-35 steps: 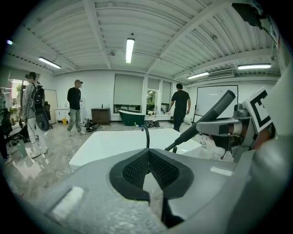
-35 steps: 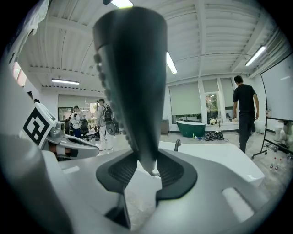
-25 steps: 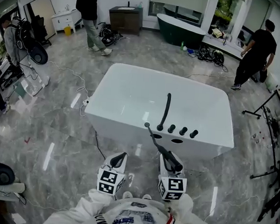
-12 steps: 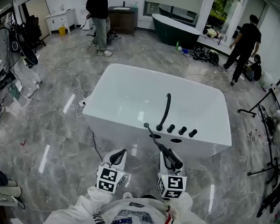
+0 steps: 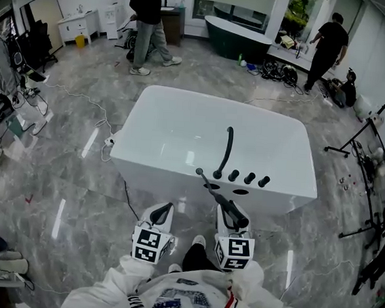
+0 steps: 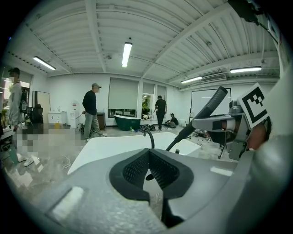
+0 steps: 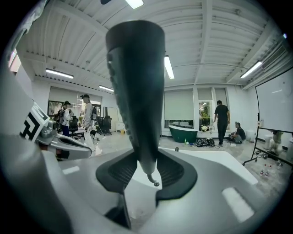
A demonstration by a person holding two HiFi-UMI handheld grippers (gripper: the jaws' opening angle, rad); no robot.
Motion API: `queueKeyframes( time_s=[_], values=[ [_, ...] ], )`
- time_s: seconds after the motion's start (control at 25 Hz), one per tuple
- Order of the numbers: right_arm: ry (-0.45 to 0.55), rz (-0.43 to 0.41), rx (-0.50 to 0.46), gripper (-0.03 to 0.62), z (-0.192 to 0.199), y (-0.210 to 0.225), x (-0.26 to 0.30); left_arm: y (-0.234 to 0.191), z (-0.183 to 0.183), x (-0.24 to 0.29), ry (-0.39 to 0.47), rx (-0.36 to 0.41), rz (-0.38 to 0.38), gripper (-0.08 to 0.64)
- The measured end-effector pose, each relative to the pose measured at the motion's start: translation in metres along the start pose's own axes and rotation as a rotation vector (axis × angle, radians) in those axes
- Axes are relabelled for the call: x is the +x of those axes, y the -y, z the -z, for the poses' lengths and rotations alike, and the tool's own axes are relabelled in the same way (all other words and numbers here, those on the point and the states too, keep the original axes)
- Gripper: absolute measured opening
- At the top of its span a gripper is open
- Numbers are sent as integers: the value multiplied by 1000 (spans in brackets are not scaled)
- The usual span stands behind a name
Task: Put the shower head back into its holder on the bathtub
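Note:
In the head view the white bathtub lies just ahead of me, with a black curved spout and three black knobs on its near rim. Two dark oval openings sit in that rim below the knobs. My right gripper is shut on the handle of the black shower head, which slants up and left over the rim. In the right gripper view the shower head rises between the pads. My left gripper is shut with nothing in it, short of the tub.
Three people stand or walk at the far side of the room near a dark green tub. Cables trail on the marble floor left of the tub. Light stands stand at the right. My shoe shows between the grippers.
I have stepped slightly closer to the tub, and a shoe now shows between the grippers. The people at the back have walked on. Both grippers keep their states.

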State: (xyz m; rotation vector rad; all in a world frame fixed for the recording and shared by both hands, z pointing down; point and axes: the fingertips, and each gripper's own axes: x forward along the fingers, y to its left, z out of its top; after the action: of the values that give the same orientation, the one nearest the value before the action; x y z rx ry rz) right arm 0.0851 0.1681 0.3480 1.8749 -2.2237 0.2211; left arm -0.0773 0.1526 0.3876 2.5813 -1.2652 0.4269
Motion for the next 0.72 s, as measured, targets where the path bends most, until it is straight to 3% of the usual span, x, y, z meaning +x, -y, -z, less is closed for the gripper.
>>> queueKeyframes(
  time_s=[0.72],
  values=[
    [-48, -30, 23, 137, 14, 19, 52, -22, -2, 49, -45, -9, -17, 0]
  ],
)
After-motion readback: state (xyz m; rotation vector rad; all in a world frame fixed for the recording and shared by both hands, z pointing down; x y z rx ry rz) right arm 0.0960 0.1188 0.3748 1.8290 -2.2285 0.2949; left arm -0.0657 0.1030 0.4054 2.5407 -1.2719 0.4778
